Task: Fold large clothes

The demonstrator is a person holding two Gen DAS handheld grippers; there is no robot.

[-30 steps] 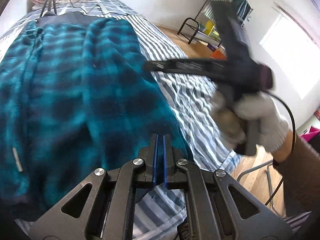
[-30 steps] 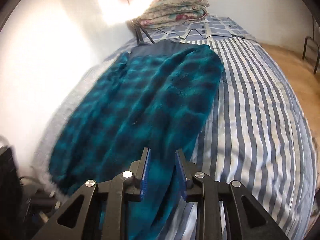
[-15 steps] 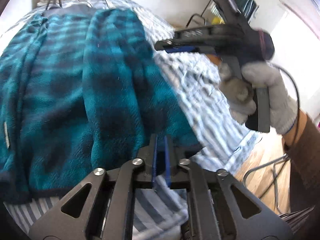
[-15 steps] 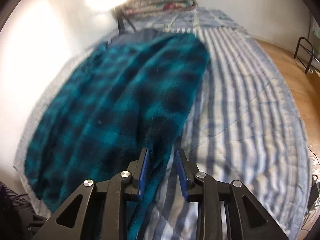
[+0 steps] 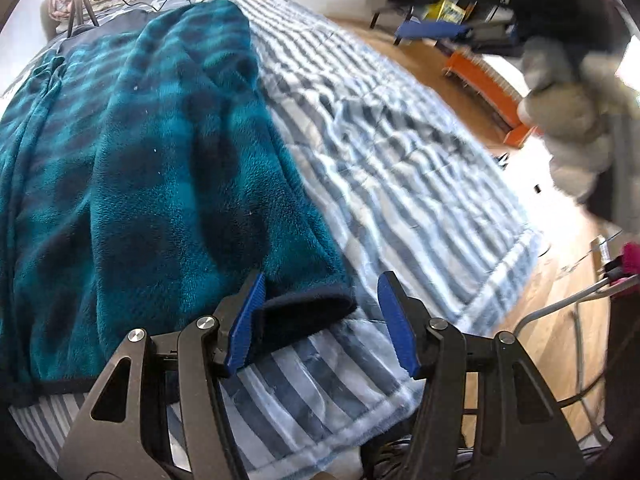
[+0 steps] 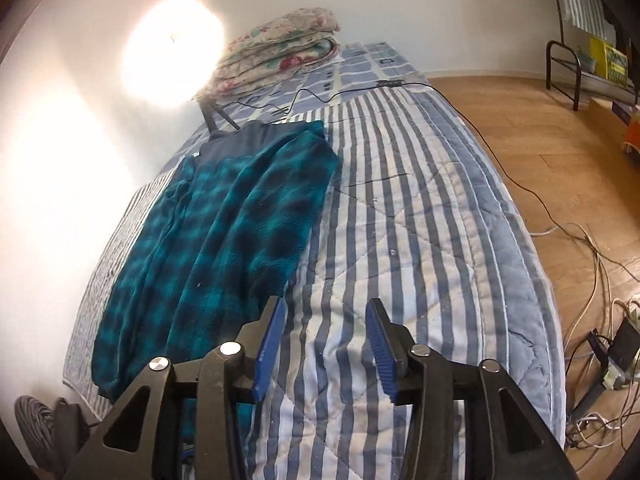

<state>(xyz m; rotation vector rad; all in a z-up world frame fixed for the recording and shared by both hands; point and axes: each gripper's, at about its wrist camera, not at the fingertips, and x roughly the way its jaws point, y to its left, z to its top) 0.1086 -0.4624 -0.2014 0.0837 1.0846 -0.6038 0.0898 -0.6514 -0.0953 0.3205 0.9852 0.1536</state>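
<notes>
1. Two grippers are in view; the left gripper [image 5: 320, 320] has just been opening and its jaws stand apart over the near bed edge; the dark cuff [image 5: 308, 308] of the fleece garment [image 5: 140, 168] lies between them, close against the left pad and clear of the right pad; nothing is gripped.
2. The right gripper [image 6: 326, 344] has likewise just been opening; its jaws stand apart above bare striped bedcover [image 6: 420, 240], with nothing between them; the garment's right edge lies just beside its left finger.
3. The teal plaid garment lies lengthwise along the wall-side half of the bed, folded over itself, with the dark cuff at the near end and a dark navy section [image 6: 244, 140] at the far end.
4. Open room: the bedcover is bare from the garment's right edge to the floor-side bed edge; a black cable [image 6: 480, 144] crosses its far part and runs down onto the wooden floor [image 6: 560, 160].
5. Far end: a folded floral quilt [image 6: 280, 52] and tripod legs [image 6: 218, 118] stand beyond the garment.
6. Floor side: a loose tangle of cables [image 6: 600, 308] lies near the bed's near corner; a gloved hand [image 5: 568, 120] appears blurred at the right of the left view.
7. Writing: none legible.
</notes>
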